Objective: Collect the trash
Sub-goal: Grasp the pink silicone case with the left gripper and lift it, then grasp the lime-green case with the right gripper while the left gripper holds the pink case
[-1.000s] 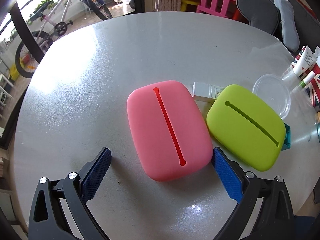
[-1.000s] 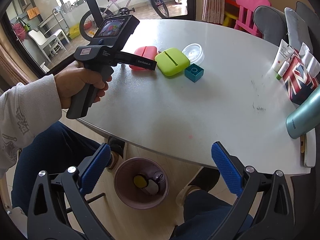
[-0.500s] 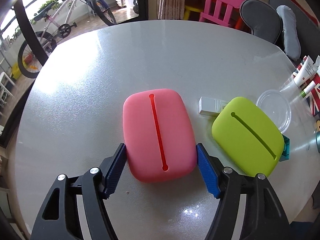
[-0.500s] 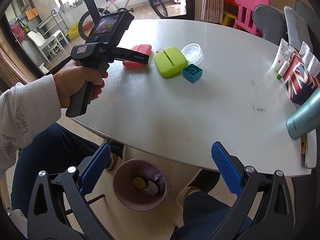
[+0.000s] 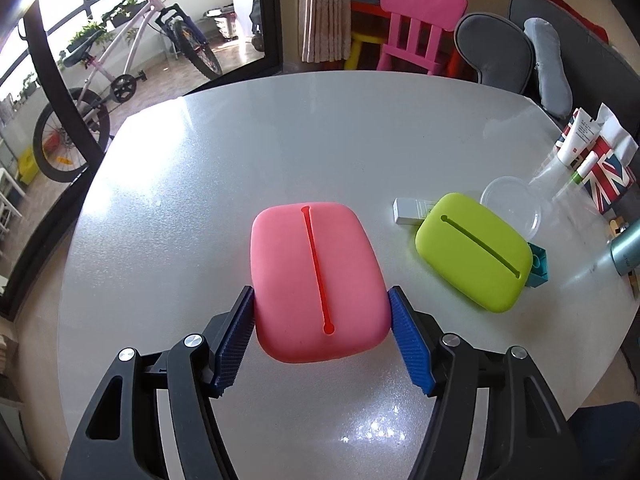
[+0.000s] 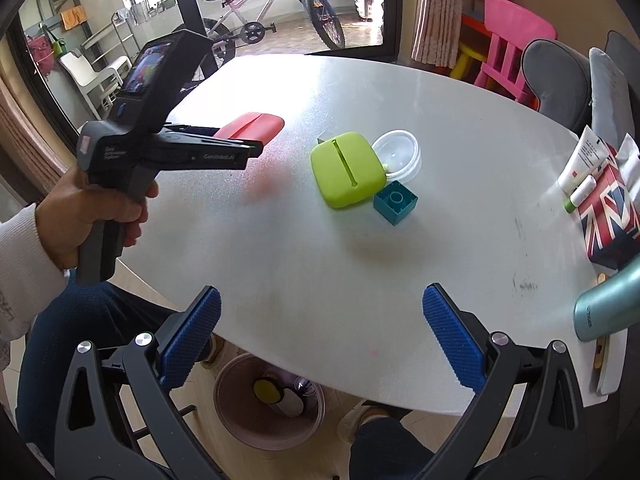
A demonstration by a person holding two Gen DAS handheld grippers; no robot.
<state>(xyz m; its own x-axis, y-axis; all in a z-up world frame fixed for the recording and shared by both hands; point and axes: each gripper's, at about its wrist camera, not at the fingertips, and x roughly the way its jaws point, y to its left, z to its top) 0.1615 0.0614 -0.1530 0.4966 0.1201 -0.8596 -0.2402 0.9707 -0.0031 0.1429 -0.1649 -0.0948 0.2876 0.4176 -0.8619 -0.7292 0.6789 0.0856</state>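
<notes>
A pink soft case (image 5: 316, 280) with a long slot sits between the blue pads of my left gripper (image 5: 320, 294), which is shut on its two long sides. In the right wrist view the pink case (image 6: 252, 126) hangs clear above the grey table (image 6: 320, 260), with its shadow beneath it, held by a hand in a white sleeve. My right gripper (image 6: 321, 294) stands open with nothing in it over the table's near edge. Below that edge a pinkish bin (image 6: 224, 408) on the floor holds a few items.
A lime green case (image 6: 346, 168), a clear round lid (image 6: 400, 152) and a teal block (image 6: 396, 202) lie mid-table, with a small white box (image 5: 412, 210) beside them. A flag-patterned box (image 6: 608, 212) with tubes and a teal bottle (image 6: 608, 308) are at the right edge. The person's legs flank the bin.
My left gripper closed from wide open onto the pink case, then lifted it off the table. The right gripper drifted a little sideways and stayed open.
</notes>
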